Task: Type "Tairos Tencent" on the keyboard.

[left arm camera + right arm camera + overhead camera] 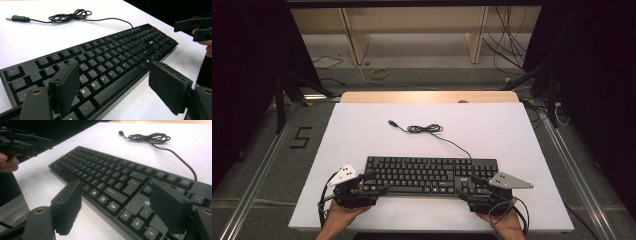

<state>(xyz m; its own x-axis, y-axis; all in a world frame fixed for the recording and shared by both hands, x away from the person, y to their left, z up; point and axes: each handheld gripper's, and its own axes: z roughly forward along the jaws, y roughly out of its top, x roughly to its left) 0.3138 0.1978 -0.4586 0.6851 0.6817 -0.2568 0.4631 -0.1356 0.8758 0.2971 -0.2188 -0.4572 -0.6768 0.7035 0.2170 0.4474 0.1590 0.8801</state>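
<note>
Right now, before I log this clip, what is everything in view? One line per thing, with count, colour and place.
keyboard: 1, black, near middle of the table, long side facing the person.
cable: 1, black, runs from the keyboard's back edge to a loose coil behind it, plug lying free to the coil's left.
table: 1, white top, wooden strip along its far edge.
shelf frame: 1, pale wood, on the floor beyond the table.
floor cables: several, dark plus one yellow, beyond the table.
left tool: 1, black with grey plate, open, at the keyboard's left end.
right tool: 1, black with grey plate, open, at the keyboard's right end.
hands: 2, at the near edge, one holding each tool.
</note>
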